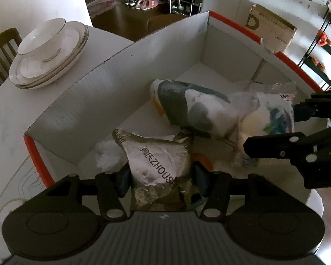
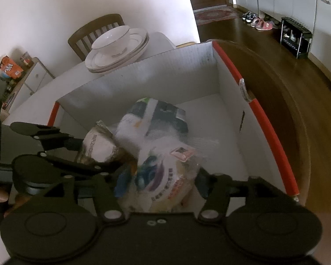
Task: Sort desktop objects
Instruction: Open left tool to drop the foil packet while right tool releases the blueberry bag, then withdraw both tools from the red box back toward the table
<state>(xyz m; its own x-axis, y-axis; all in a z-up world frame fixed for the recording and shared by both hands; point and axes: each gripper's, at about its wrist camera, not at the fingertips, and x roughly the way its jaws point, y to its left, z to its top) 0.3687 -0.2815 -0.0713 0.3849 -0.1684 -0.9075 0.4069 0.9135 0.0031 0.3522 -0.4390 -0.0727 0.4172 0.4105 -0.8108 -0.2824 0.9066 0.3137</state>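
A white cardboard box (image 1: 112, 84) with red edge trim (image 2: 269, 128) stands on the white table. My left gripper (image 1: 160, 177) is shut on a silver foil packet printed "ZHOUS" (image 1: 156, 163), held over the box's near end. My right gripper (image 2: 160, 182) is shut on a clear plastic snack bag with colourful print (image 2: 170, 176), also over the box. In the left wrist view the right gripper (image 1: 282, 128) enters from the right with that bag (image 1: 271, 114). A grey and white packet (image 1: 187, 106) lies inside the box, also seen in the right wrist view (image 2: 158, 114).
A stack of white plates with a bowl on top (image 1: 46, 53) sits on the table left of the box, also in the right wrist view (image 2: 117, 46). A wooden chair (image 2: 94, 33) stands behind it. A side cabinet with snack boxes (image 2: 17, 75) is far left.
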